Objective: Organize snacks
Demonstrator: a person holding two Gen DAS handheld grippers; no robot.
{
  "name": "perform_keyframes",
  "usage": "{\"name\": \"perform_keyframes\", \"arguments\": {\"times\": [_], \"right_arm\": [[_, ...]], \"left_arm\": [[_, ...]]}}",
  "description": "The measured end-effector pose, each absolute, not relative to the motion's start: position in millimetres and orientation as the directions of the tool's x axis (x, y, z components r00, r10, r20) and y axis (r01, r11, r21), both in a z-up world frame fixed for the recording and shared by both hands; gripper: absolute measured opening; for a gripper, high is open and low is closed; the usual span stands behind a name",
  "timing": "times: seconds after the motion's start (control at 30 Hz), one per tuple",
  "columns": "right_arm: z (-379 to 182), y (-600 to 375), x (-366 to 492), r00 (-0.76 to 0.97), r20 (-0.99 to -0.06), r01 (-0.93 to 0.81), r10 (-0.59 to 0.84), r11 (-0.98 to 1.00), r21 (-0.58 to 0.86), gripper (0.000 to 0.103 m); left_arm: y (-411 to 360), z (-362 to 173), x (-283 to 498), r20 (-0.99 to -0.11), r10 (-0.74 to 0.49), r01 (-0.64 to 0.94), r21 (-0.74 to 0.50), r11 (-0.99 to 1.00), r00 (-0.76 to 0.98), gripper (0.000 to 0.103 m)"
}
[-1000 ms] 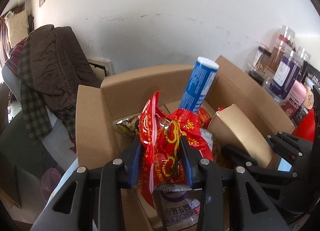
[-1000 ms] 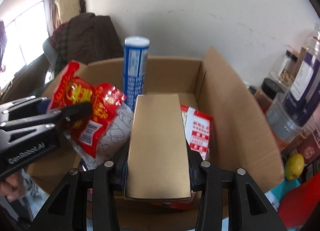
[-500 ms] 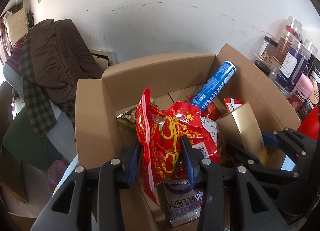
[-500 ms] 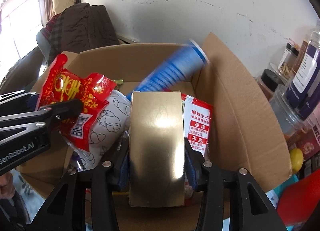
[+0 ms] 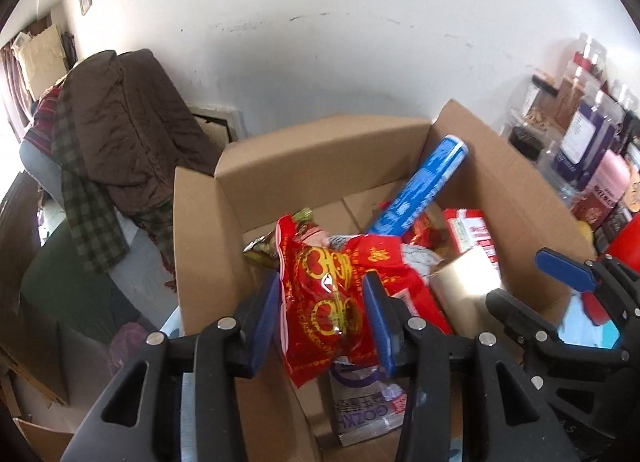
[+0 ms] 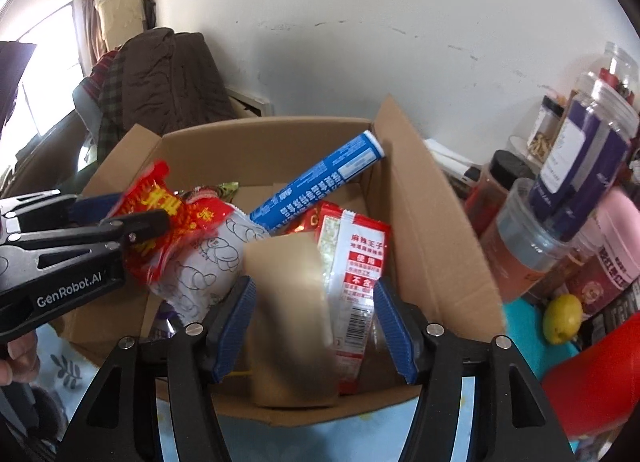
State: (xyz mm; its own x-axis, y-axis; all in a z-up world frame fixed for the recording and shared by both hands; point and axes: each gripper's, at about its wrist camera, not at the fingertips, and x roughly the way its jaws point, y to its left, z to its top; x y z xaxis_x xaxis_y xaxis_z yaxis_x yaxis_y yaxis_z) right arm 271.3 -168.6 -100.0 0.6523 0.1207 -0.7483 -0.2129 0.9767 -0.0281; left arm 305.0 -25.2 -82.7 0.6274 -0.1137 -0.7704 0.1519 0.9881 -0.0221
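We see an open cardboard box (image 6: 432,222) filling the middle of both views, packed with snacks. In the lower centre of the left wrist view, our left gripper (image 5: 322,302) has its blue pads on either side of a red snack bag (image 5: 332,302) printed with gold rings; its jaws have just been easing apart, and we cannot tell whether the pads still press on the bag. In the lower centre of the right wrist view, our right gripper (image 6: 314,312) stands with its jaws apart, having just been opening; a gold carton (image 6: 290,322), blurred, sits between the pads with a clear gap on its right side, inside the box by the near wall. A blue tube (image 6: 320,184) leans tilted across the box toward its upper right corner. A white-and-red packet (image 6: 356,278) lies just beside the carton on the right. Jars (image 6: 576,166) crowd the right edge of the frame, with a yellow fruit (image 6: 562,318) below them. A brown coat (image 5: 128,130) hangs at the upper left.
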Motion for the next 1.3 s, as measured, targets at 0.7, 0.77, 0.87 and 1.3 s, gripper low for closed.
{"name": "perform_keyframes", "arguments": {"times": [0.7,0.77,0.87,1.3], "right_arm": [[-10,-176,235,0.777,-0.620,-0.175,0.103,0.983,-0.056,0.064],[2,-177,227,0.794,-0.599,-0.171,0.102,0.984,-0.059,0.064],[21,-177,210,0.821,-0.562,-0.165,0.099,0.984,-0.067,0.064],[67,-177,122,0.901,-0.418,-0.163,0.115,0.983,-0.081,0.084]], "left_arm": [[-30,7,272,-0.662,-0.150,0.192,-0.010,0.981,0.734,0.043],[-31,19,263,-0.641,-0.157,0.195,-0.011,0.981,0.751,0.043],[-28,38,246,-0.607,-0.157,0.189,-0.011,0.982,0.779,0.043],[-21,85,149,-0.457,-0.129,0.159,0.027,0.987,0.880,0.081]]}}
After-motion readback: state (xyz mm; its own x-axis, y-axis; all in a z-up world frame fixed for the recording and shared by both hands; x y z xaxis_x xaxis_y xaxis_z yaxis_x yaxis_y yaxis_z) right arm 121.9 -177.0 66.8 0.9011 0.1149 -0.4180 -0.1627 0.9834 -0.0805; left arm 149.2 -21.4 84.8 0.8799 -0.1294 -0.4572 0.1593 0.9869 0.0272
